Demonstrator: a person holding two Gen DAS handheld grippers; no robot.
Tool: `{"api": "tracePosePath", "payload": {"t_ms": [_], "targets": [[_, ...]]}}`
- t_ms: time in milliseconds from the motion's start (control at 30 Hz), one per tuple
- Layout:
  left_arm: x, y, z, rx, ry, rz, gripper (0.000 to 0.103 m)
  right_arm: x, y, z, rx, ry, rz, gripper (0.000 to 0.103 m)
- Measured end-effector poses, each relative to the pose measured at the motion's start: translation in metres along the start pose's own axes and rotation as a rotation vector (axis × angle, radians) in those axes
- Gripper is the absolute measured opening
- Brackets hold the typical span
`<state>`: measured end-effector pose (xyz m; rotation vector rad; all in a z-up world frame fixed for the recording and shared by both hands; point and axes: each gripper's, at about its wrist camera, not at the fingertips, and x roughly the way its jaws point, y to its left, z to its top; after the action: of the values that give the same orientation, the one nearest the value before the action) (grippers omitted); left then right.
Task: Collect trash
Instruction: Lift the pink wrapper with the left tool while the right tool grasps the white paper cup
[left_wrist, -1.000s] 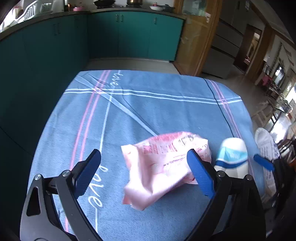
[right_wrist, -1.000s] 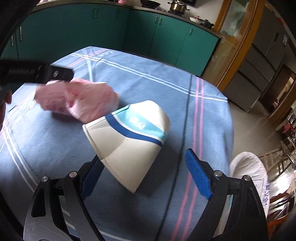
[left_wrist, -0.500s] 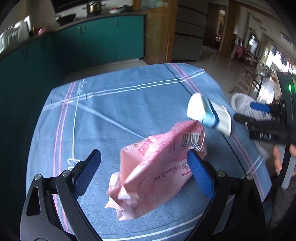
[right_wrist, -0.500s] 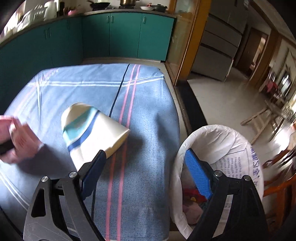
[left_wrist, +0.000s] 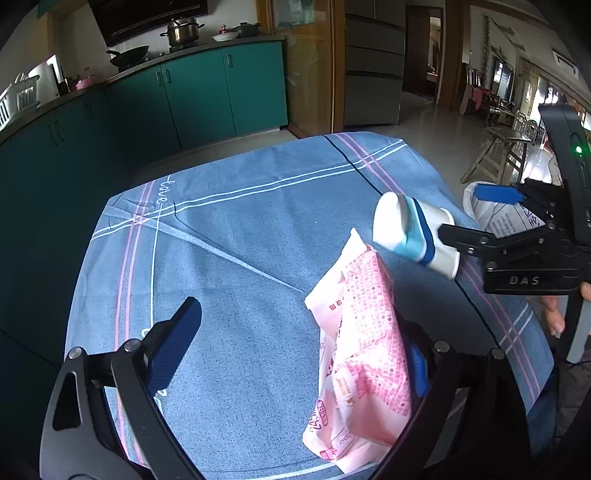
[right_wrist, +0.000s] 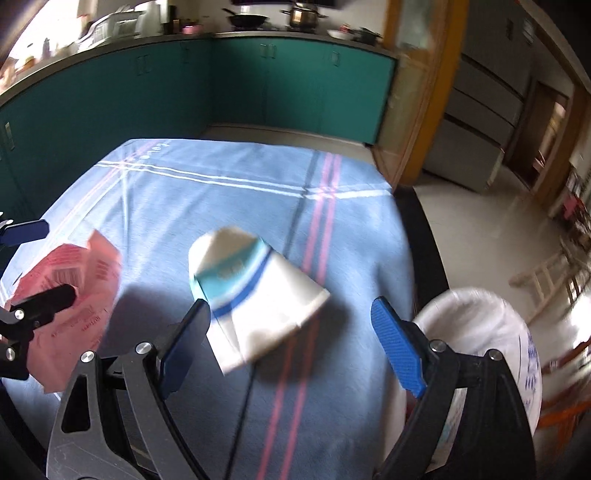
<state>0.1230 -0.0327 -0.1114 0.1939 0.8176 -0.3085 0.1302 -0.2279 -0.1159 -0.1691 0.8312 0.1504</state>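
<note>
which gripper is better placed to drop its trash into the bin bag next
Right. The right gripper is at the table edge beside the white bin bag, with the paper cup against one finger. The left gripper, with the pink wrapper, is farther from the bag.

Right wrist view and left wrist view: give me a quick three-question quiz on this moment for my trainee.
1. True or false: the paper cup stands upright on the tablecloth.
2. Where is the white bin bag? A) past the cloth's edge, off the table; B) in the middle of the cloth; C) on the kitchen counter.
3. Short answer: what colour is the packet lying by the left claw?

Key: 1 false, it lies on its side. 2 A. 3 pink.
</note>
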Motion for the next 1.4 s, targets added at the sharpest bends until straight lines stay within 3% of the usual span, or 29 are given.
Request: {"api": "tracePosePath", "payload": {"t_ms": [133, 400, 600, 800, 1000, 1167, 1400], "targets": [[0.003, 0.001, -0.001, -0.014, 0.011, -0.016, 0.095, 0.020, 0.006, 0.011, -0.045, 0.015, 0.013, 0.087], [0.009, -0.011, -0.003, 0.014, 0.027, -0.027, 0.096, 0.051, -0.010, 0.012, 0.073, 0.083, 0.141, 0.087], [0.007, -0.003, 0.000, -0.006, 0.010, 0.020, 0.095, 0.044, -0.008, 0.007, 0.064, 0.073, 0.125, 0.087], [0.008, 0.030, 0.004, -0.110, 0.028, 0.070, 0.095, 0.030, -0.018, 0.005, 0.080, 0.033, 0.077, 0.087], [0.004, 0.037, -0.001, -0.176, 0.081, -0.032, 0.097, 0.028, -0.015, 0.009, 0.054, 0.019, 0.111, 0.087], [-0.003, 0.012, -0.008, -0.129, 0.083, -0.047, 0.098, 0.049, 0.001, 0.012, 0.003, 0.067, 0.074, 0.087], [0.010, -0.018, -0.017, 0.011, 0.105, 0.063, 0.099, 0.061, 0.012, 0.011, -0.035, 0.082, 0.042, 0.087]]}}
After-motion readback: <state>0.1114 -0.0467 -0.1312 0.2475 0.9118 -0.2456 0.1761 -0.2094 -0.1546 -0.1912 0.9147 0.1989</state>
